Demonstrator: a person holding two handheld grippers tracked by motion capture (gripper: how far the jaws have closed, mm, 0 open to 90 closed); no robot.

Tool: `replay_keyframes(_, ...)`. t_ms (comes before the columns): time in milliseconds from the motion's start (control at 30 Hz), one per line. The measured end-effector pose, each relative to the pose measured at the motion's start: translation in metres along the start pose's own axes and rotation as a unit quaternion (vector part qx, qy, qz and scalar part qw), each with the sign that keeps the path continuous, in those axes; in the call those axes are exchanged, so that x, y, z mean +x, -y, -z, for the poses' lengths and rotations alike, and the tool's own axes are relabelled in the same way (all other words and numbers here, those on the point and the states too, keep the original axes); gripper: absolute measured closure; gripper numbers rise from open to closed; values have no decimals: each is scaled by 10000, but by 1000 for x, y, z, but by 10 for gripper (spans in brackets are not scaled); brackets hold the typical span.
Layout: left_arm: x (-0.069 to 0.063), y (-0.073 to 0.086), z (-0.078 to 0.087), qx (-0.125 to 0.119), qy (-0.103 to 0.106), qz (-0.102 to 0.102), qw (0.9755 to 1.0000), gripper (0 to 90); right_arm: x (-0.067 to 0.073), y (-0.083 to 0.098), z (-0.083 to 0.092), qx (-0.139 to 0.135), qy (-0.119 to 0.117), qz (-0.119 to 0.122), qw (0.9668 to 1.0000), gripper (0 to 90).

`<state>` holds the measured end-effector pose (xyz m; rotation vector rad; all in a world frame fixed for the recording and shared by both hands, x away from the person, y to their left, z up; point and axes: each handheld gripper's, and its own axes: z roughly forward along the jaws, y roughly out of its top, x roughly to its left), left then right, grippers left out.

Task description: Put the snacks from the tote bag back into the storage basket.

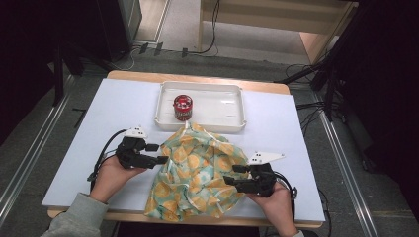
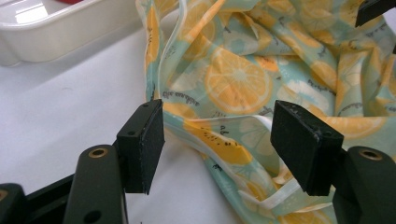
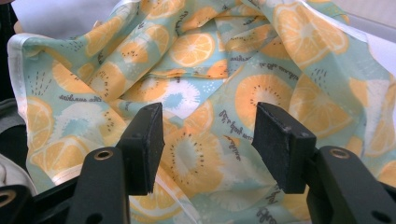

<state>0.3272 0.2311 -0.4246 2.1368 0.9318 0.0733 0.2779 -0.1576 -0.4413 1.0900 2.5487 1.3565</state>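
Left gripper (image 1: pixel 157 153) & right gripper (image 1: pixel 236 175): jaws wide open, holding nothing, flanking crumpled orange-print cloth (image 1: pixel 200 168) on counter (image 1: pixel 123 113). Red can (image 1: pixel 183 107) stands in white tray (image 1: pixel 232 106) behind.

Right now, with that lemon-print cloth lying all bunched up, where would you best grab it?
Probably the pale hemmed edge of the cloth, on its left side. There it lies as a thin fold on the white table, right before the open left gripper, so a low approach from the left could pinch it.
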Motion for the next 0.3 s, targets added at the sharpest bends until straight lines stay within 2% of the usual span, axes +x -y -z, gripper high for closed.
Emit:
replay_keyframes(133, 3, 2, -1, -7, 21, 15, 10000, 348, 1, 0, -1, 26, 3, 10, 10000, 439)
replay_keyframes(300, 3, 2, -1, -24, -4, 35, 10000, 348, 0, -1, -2, -8, -101, -23, 9999, 411)
